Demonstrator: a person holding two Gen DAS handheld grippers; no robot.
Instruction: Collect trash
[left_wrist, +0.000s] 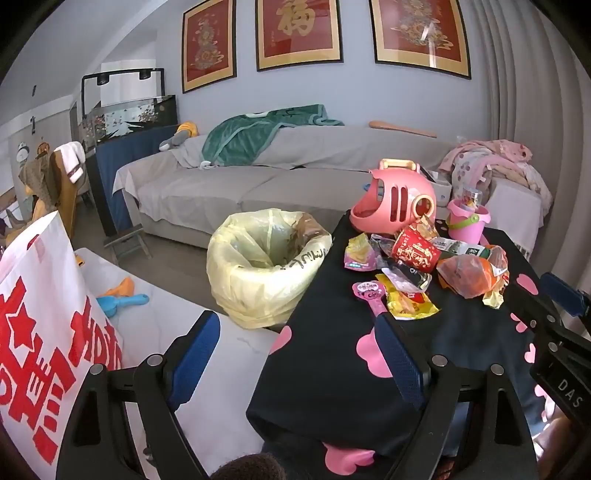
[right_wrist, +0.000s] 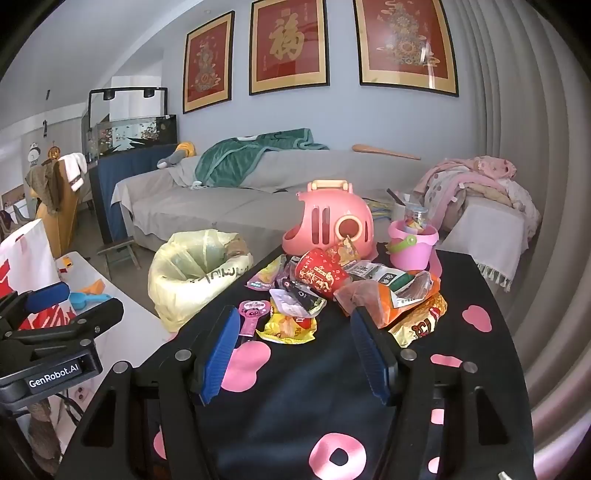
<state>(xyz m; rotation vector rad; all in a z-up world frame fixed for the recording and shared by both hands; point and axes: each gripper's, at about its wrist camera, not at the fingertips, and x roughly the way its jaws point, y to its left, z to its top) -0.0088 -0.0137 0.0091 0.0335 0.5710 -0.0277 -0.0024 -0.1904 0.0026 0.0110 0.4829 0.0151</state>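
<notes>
From your left wrist view, your left gripper (left_wrist: 295, 354) stands wide open with nothing between its blue pads, hovering over the near edge of the counter (left_wrist: 461, 332), which is draped in black cloth with pink shapes. The trash pile (left_wrist: 424, 273) lies further back on that cloth: a red paper cup (left_wrist: 415, 253) on its side, an orange wrapper (left_wrist: 472, 273), a yellow snack packet (left_wrist: 410, 304) and a pink lollipop-shaped tag (left_wrist: 369, 295). Just left of the counter sits the bin (left_wrist: 266, 266), lined with a pale yellow bag, its mouth open. A pink toy carrier (left_wrist: 393, 201) and a pink bucket (left_wrist: 467, 221) stand behind the trash.

From your right wrist view, your right gripper (right_wrist: 291, 350) is also open and holds nothing. The yellow snack packet (right_wrist: 288, 326) lies just beyond its tips, between the two pads, untouched. The red paper cup (right_wrist: 321, 275) and orange wrapper (right_wrist: 391, 299) lie behind it, the bin (right_wrist: 195, 273) to the left.
</notes>
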